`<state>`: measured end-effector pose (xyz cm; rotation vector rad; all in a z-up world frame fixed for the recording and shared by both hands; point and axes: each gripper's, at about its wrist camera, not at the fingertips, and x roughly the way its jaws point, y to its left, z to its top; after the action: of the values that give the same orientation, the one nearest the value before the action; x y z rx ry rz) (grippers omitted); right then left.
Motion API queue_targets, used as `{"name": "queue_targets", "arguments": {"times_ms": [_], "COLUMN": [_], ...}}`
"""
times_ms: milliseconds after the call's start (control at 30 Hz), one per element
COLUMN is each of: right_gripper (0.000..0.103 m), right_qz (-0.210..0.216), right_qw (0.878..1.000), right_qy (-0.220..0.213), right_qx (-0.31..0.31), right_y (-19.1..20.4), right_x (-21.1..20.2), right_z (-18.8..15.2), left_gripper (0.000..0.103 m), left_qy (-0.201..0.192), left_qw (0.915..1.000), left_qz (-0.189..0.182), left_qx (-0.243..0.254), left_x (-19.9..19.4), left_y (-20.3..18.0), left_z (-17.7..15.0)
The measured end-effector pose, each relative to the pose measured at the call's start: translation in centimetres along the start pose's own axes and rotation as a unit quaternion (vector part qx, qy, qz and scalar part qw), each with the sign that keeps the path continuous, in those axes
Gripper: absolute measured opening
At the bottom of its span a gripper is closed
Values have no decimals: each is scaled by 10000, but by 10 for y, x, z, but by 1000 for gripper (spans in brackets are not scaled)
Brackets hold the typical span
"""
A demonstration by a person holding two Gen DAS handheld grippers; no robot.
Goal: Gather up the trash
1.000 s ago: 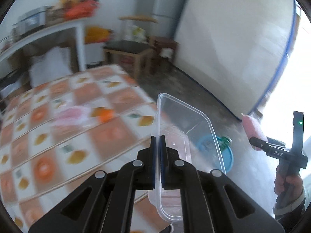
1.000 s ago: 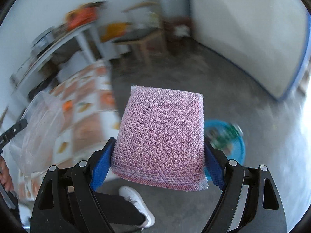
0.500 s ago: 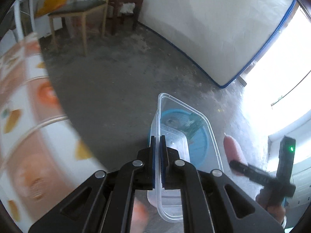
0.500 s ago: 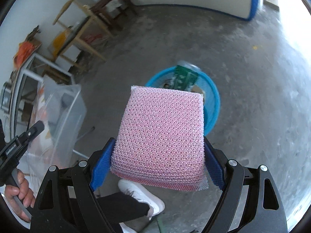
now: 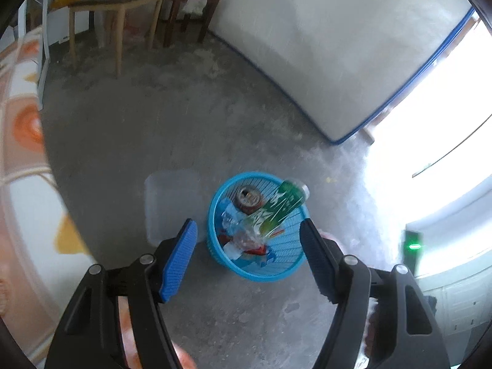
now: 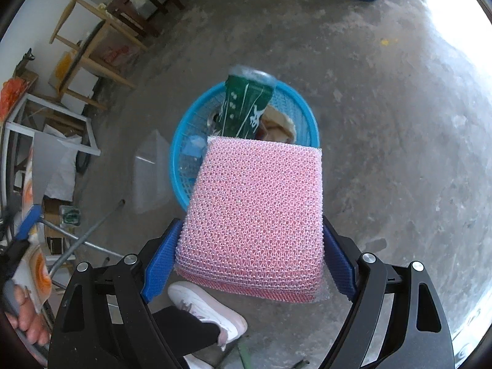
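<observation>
Left gripper (image 5: 249, 247) jaws just sprang apart, nothing between; clear plastic tub (image 5: 172, 204) blurred left of round blue mesh basket (image 5: 261, 273). Right gripper (image 6: 250, 259) pinches pink mesh sponge (image 6: 255, 215) above basket.

Basket (image 5: 261, 269) stands on floor (image 5: 153, 129), a bottle (image 5: 281, 204) and can (image 5: 249, 195) inside it. Container (image 5: 170, 203) lies just beside basket at 9 o'clock. Chair (image 5: 117, 6) and stool (image 5: 190, 3) stand well behind, at 11 o'clock. Sponge (image 6: 255, 215) overlaps basket's near rim in the right wrist view.
</observation>
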<state>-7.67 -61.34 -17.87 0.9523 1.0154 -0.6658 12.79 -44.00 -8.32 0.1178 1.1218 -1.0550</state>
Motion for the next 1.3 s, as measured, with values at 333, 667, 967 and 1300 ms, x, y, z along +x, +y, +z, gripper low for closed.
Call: {"name": "queue_targets", "arguments": {"times_ms": [333, 667, 967, 1300], "right_gripper": [92, 93, 93, 82], "right_qz": [-375, -498, -185, -586], "right_qw": [9948, 9923, 9815, 9978], "right_qy": [-136, -349, -494, -30], "right_qx": [-936, -1080, -1843, -292], "right_y": [41, 35, 95, -15], "right_x": [31, 31, 21, 29], "right_z": [20, 17, 22, -9], "left_gripper": [71, 81, 87, 88], "left_qy": [-1251, -1642, -2066, -2186], "left_qw": [9917, 9703, 9340, 9341], "left_qz": [-81, 1751, 2542, 2316], "left_qx": [289, -293, -1427, -1613], "left_x": [-148, -262, -338, -337], "left_y": [23, 126, 192, 205], "left_z": [-8, -78, -135, -142]}}
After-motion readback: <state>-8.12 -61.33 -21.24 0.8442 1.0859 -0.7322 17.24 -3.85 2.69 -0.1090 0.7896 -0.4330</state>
